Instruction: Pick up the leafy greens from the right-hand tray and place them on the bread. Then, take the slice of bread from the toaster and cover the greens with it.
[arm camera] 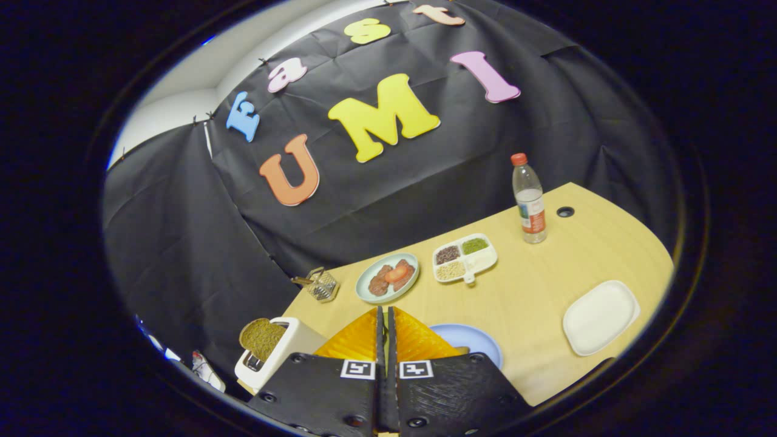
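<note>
Bread (pixel 262 338), one brown slice, stands upright in the slot of a white toaster (pixel 280 355), just to the left of the tongs (pixel 385 321) and very near their left finger. The tongs are clenched: the two fingers lie flat against each other with almost no gap, and I cannot see anything held between them. Just to the right of the fingers, partly hidden behind them, a blue plate (pixel 476 340) lies on the wooden table (pixel 534 285); a small tan edge shows at its near side, but I cannot tell what it is. Beyond the fingertips there is a pale green plate (pixel 370 285) with red and brown food on it. To the right of this plate sits a white divided dish (pixel 482 262) with dark, green and pale grains in its compartments. Left of the green plate stands a small metal grater (pixel 322 284). Far ahead and to the right, a clear bottle (pixel 529 200) with a red cap stands upright. Well to the right of the tongs lies a white tray (pixel 600 317); I see no greens on it.
</note>
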